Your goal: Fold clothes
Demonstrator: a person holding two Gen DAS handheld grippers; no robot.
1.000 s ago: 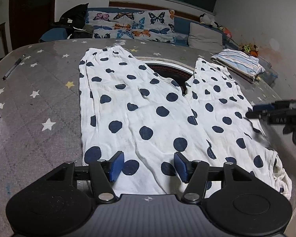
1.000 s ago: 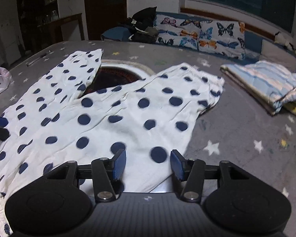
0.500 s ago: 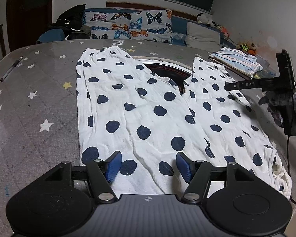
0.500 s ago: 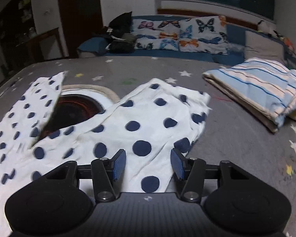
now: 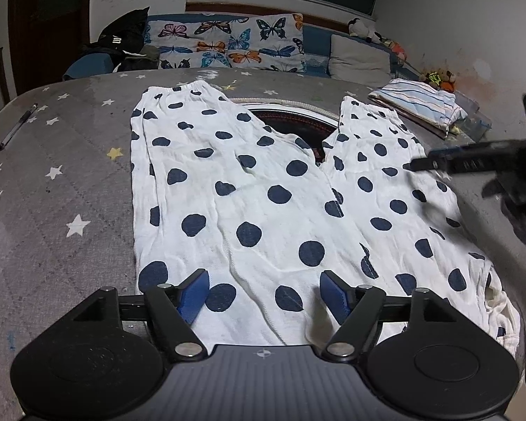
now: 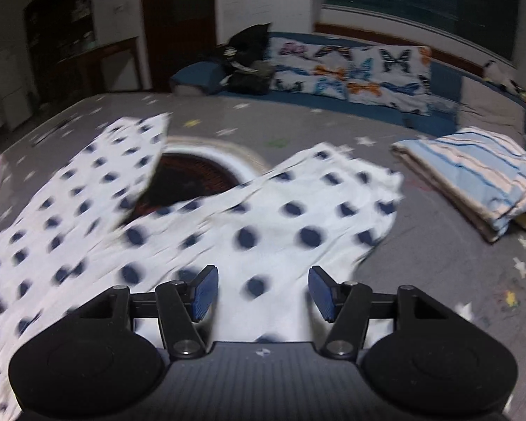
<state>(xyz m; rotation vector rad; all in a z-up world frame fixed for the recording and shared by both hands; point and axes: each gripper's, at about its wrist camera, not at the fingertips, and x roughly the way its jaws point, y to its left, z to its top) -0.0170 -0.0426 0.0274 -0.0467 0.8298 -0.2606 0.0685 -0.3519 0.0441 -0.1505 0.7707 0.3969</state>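
White trousers with navy dots (image 5: pixel 263 189) lie spread flat on the grey star-print cover (image 5: pixel 70 182), legs pointing away. My left gripper (image 5: pixel 263 280) hovers over their near waist end. Its blue pads (image 5: pixel 193 293) are wide apart and its jaws are opening, with only flat cloth beneath. My right gripper (image 6: pixel 263 280) hangs above the right trouser leg (image 6: pixel 298 217). Its jaws are opening too and nothing is pinched. In the left wrist view the right gripper (image 5: pixel 424 163) reaches in from the right edge over that leg.
A folded striped blanket (image 6: pixel 480 175) lies right of the trousers, also seen as the blanket (image 5: pixel 420 105). A dark round mat (image 5: pixel 294 122) shows between the legs. A pen (image 5: pixel 17 126) lies far left. Butterfly pillows (image 5: pixel 235 45) and dark clothes (image 5: pixel 122 45) line the back.
Both grippers' jaws have spread wider. The right gripper has shifted over the right trouser leg and its view is blurred. The left gripper has kept still.
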